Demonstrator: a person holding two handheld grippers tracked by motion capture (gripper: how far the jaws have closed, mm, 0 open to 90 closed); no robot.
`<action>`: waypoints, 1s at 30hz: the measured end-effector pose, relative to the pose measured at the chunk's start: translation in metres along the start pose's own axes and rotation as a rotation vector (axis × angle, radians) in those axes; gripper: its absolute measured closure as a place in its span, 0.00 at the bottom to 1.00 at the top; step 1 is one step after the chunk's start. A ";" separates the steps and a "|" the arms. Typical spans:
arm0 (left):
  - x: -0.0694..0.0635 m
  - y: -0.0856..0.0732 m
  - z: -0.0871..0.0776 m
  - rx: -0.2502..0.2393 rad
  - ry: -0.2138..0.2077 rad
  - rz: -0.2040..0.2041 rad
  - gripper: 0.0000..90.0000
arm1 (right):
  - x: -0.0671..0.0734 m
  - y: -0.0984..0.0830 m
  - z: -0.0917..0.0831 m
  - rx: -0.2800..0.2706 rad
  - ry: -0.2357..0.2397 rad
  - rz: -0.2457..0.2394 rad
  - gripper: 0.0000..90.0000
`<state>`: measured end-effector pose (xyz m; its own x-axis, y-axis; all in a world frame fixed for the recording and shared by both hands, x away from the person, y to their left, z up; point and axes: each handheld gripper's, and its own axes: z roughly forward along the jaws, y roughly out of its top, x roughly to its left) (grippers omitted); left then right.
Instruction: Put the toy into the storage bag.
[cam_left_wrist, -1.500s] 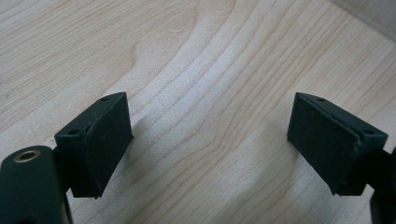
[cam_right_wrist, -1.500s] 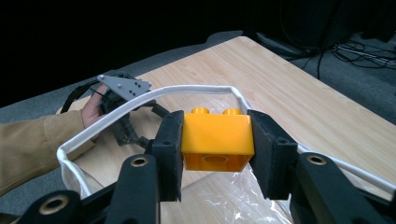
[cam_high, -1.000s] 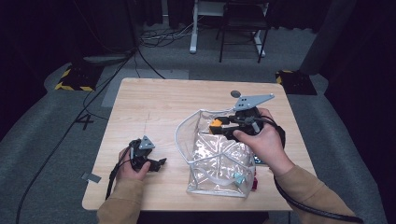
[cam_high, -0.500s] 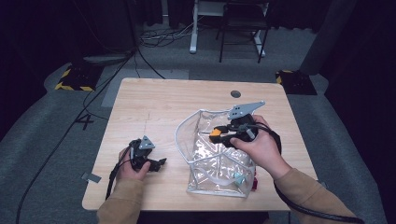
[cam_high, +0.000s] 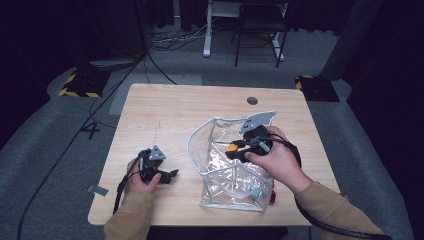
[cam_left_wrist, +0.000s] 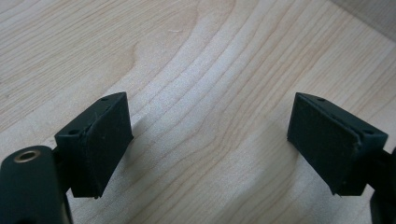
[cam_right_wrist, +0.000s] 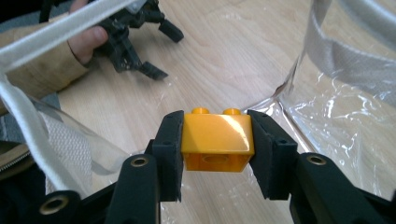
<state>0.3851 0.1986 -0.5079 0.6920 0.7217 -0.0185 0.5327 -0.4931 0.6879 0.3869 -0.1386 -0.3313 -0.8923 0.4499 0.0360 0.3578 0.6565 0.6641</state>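
Note:
An orange toy brick (cam_right_wrist: 217, 140) with two studs on top is clamped between the jaws of my right gripper (cam_right_wrist: 215, 149). In the high view that right gripper (cam_high: 231, 149) holds the orange brick (cam_high: 232, 148) inside the mouth of a clear plastic bag (cam_high: 220, 185) with a white rim (cam_high: 192, 137), lying on the table's right half. My left gripper (cam_high: 170, 176) rests near the front left of the wooden table (cam_high: 165, 115), well left of the bag. Its jaws stand wide apart over bare wood in the left gripper view (cam_left_wrist: 210, 149), nothing between them.
A small teal piece (cam_high: 256, 190) and a red piece (cam_high: 273, 198) lie at the bag's near end. A dark round grommet (cam_high: 252, 100) sits at the table's far edge. Cables trail off the front edge. The other hand and its gripper (cam_right_wrist: 135, 28) appear beyond the bag rim.
My right gripper has moved nearer and left with the orange brick, from the bag's far rim into its mouth. The left gripper has stayed put.

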 end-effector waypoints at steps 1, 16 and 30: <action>0.000 0.000 0.000 0.000 0.000 0.000 0.16 | 0.001 0.000 0.000 0.009 -0.004 0.001 0.65; 0.000 0.000 0.000 0.000 0.000 0.000 0.16 | 0.001 0.000 -0.002 -0.005 0.004 0.036 0.51; 0.000 0.000 0.000 0.000 0.000 0.000 0.16 | -0.005 0.003 -0.043 -0.200 -0.053 0.032 0.48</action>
<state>0.3851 0.1986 -0.5078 0.6919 0.7217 -0.0185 0.5328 -0.4932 0.6877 0.3808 -0.1648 -0.2977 -0.8637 0.5035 0.0237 0.3195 0.5104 0.7984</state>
